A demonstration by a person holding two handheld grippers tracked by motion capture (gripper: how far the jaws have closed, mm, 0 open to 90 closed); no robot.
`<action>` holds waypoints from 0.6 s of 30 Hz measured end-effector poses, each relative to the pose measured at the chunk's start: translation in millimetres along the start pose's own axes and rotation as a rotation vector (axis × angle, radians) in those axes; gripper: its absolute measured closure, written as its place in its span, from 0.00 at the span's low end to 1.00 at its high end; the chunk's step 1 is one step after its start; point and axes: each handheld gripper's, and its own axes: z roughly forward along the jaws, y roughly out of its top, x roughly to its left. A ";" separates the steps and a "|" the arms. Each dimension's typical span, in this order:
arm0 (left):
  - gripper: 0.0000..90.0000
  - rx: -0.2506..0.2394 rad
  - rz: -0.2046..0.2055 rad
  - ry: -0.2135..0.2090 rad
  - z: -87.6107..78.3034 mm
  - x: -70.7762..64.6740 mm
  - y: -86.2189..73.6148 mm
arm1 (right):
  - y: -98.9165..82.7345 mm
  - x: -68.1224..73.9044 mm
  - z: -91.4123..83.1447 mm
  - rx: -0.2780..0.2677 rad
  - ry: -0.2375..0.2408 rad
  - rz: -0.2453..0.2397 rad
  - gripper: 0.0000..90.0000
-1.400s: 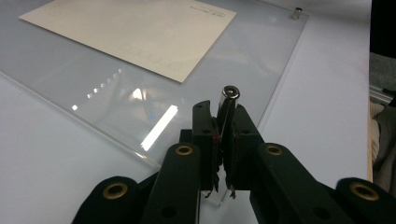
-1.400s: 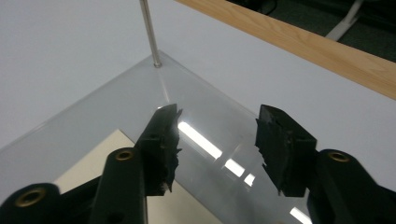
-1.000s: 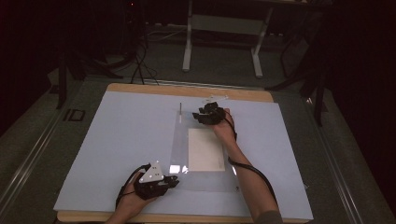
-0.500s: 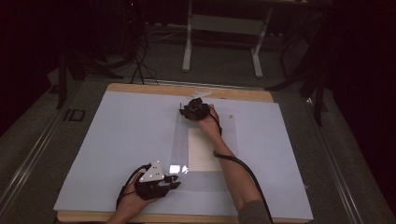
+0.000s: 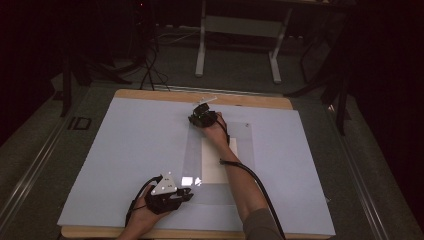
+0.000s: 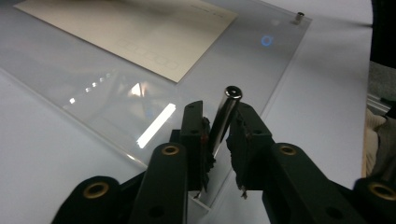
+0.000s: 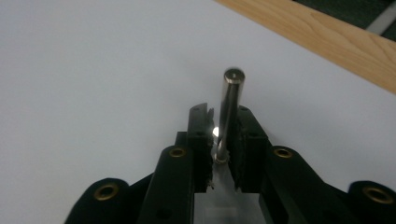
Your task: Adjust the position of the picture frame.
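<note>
A clear acrylic sheet [image 5: 242, 137] lies flat on the white board [image 5: 125, 150], covering a cream paper [image 5: 215, 162]. At the sheet's near left corner my left gripper [image 5: 188, 196] is shut on an upright metal pin [image 6: 229, 100]; in the left gripper view the jaws [image 6: 218, 122] clamp its shaft over the sheet's corner [image 6: 93, 84]. My right gripper [image 5: 198, 116] is at the sheet's far left corner. In the right gripper view it [image 7: 220, 119] is shut on another upright metal pin [image 7: 231, 88].
A third short pin [image 6: 299, 17] stands in another corner of the sheet [image 5: 246, 125]. The board rests on a wooden tabletop whose far edge [image 5: 150, 94] is just beyond the right gripper. A metal stand [image 5: 237, 30] and cables are on the floor behind.
My right gripper has moved left along the sheet's far edge, ending at its far left corner. The left gripper has stayed put on its pin.
</note>
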 end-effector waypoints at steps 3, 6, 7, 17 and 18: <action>0.87 0.004 -0.006 0.014 1.6 -0.3 0.4 | 0.6 -1.0 1.8 -0.004 -0.011 0.006 0.94; 0.91 0.007 -0.017 0.026 1.6 0.1 0.9 | 1.8 2.7 2.0 0.006 -0.038 -0.027 0.95; 0.92 0.010 -0.015 0.032 0.9 0.4 1.1 | 2.0 3.5 1.9 0.009 -0.045 -0.035 0.95; 0.93 -0.033 -0.048 0.027 -6.0 2.2 2.3 | 2.8 6.9 -1.8 -0.004 -0.076 -0.063 0.95; 0.93 -0.044 -0.056 0.029 -8.9 3.5 2.5 | 3.8 7.1 -3.7 -0.012 -0.078 -0.057 0.94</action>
